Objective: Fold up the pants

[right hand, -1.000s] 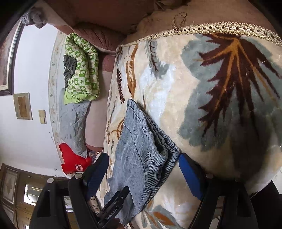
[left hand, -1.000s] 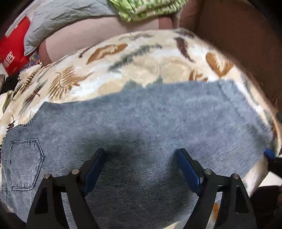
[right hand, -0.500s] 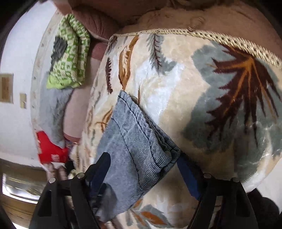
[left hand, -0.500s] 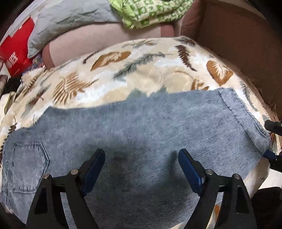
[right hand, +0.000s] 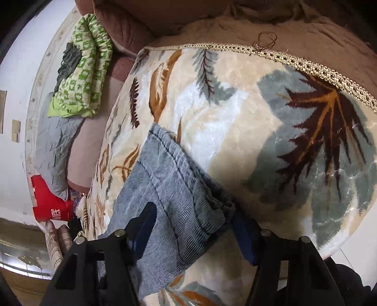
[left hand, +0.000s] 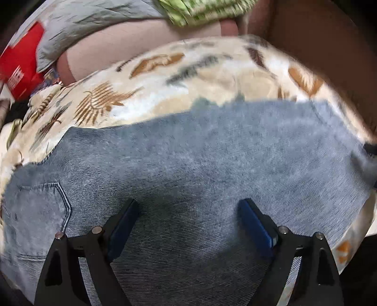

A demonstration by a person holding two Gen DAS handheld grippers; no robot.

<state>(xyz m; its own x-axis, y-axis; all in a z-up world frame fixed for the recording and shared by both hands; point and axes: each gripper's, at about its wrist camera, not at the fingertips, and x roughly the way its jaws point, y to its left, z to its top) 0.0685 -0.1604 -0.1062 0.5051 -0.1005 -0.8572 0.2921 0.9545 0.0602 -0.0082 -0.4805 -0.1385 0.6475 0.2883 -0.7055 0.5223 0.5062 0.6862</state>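
Blue-grey denim pants (left hand: 188,169) lie flat across a cream blanket with leaf prints (left hand: 165,77), back pocket at the left, hems at the right. My left gripper (left hand: 188,209) is open and hovers over the middle of the legs, holding nothing. In the right wrist view the stacked hem ends (right hand: 179,188) lie between the fingers of my right gripper (right hand: 190,216). Its jaws stand wide open around the hem corner. The right gripper also shows blurred at the right edge of the left wrist view (left hand: 370,150).
A green patterned cloth (right hand: 80,73) and a grey quilted pillow (left hand: 89,21) lie on the pink sheet beyond the blanket. A red bag (left hand: 21,63) sits at the far left. Brown fabric (right hand: 282,23) borders the blanket's braided edge. The blanket drops off at the near right.
The right gripper has moved in so the hem corner sits deeper between its open fingers. The left wrist view has shifted slightly and blurred. The pants have not been lifted.
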